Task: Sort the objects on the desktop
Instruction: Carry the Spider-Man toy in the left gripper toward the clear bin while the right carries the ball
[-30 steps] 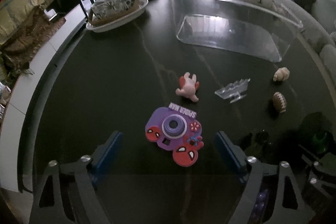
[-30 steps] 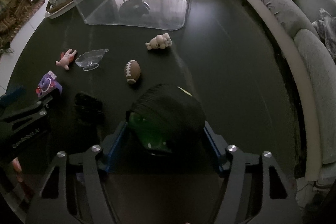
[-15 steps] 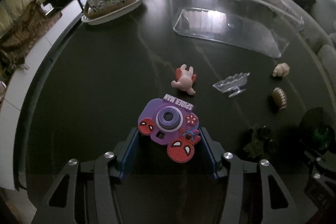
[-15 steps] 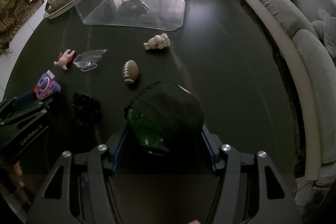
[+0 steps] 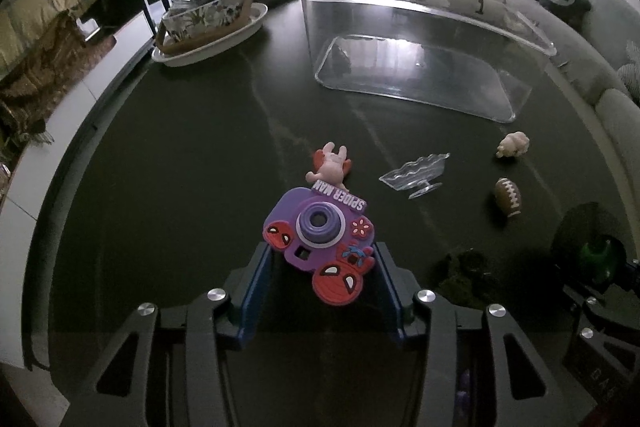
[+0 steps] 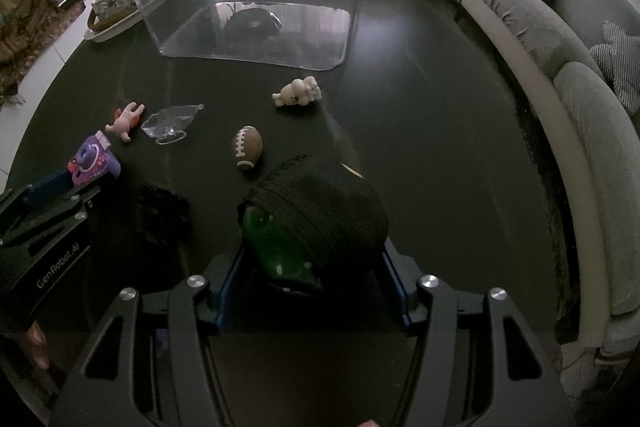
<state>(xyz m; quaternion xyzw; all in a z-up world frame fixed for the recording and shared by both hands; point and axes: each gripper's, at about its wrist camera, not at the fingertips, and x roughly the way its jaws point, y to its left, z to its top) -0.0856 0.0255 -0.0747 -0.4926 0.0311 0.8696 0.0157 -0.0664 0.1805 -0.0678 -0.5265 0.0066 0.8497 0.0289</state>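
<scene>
The left gripper (image 5: 320,259) is clamped on the purple toy camera (image 5: 320,231), its blue fingers pressing the toy's two sides at lower centre of the left view; the toy looks lifted clear of the dark table (image 5: 160,155), though that is hard to be sure of. The right gripper (image 6: 312,259) is closed on a black-and-green toy (image 6: 316,219) at lower centre of its own view. The clear bin (image 5: 416,55) stands in the upper centre-right of the left view, up and to the right of the camera, and in the upper centre of the right view, almost straight ahead of the black toy; something dark already lies inside it. Between grippers and bin lie a pink figure (image 5: 330,163), a clear dish (image 5: 416,173), a football (image 6: 247,147) and a cream figure (image 6: 298,93). Judging by this, each load would travel up-frame over these to the bin's open top, its long side facing both tools.
</scene>
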